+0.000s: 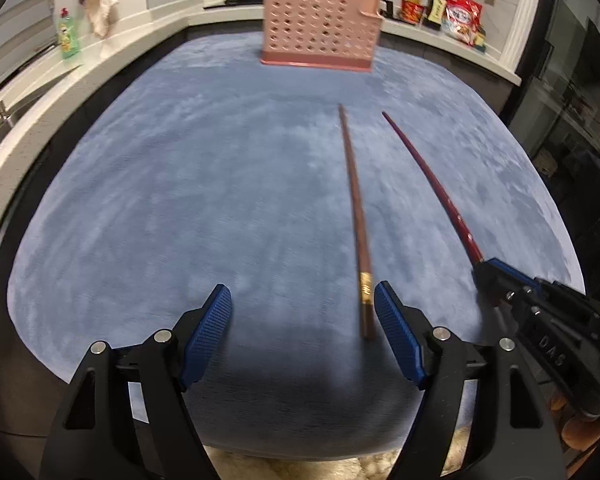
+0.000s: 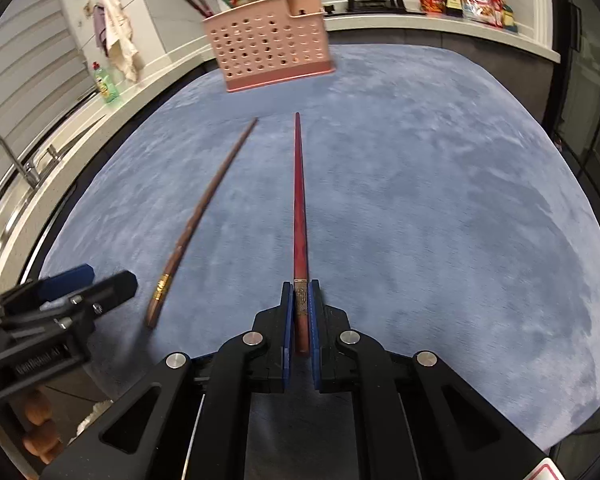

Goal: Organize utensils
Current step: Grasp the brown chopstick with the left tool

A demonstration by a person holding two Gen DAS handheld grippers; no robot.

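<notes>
A: Right tongs [image 2: 300, 312] were clamped on the red chopstick [image 2: 299, 200], gripped at its thick decorated end, so the tip pointed ahead at the pink holder [image 2: 270, 44].

B: Left tongs [image 1: 303, 320]?

A: Jaws stood wide, pads clear of anything. The brown chopstick [image 1: 352, 200] lay on the blue surface [image 1: 180, 200], butt end between the pads, nearer the right one. Probably lined up to grab the thick end too.

B: Holder position?

A: Upright at the surface's far edge, well apart from both sticks, other utensils already inside.
</notes>
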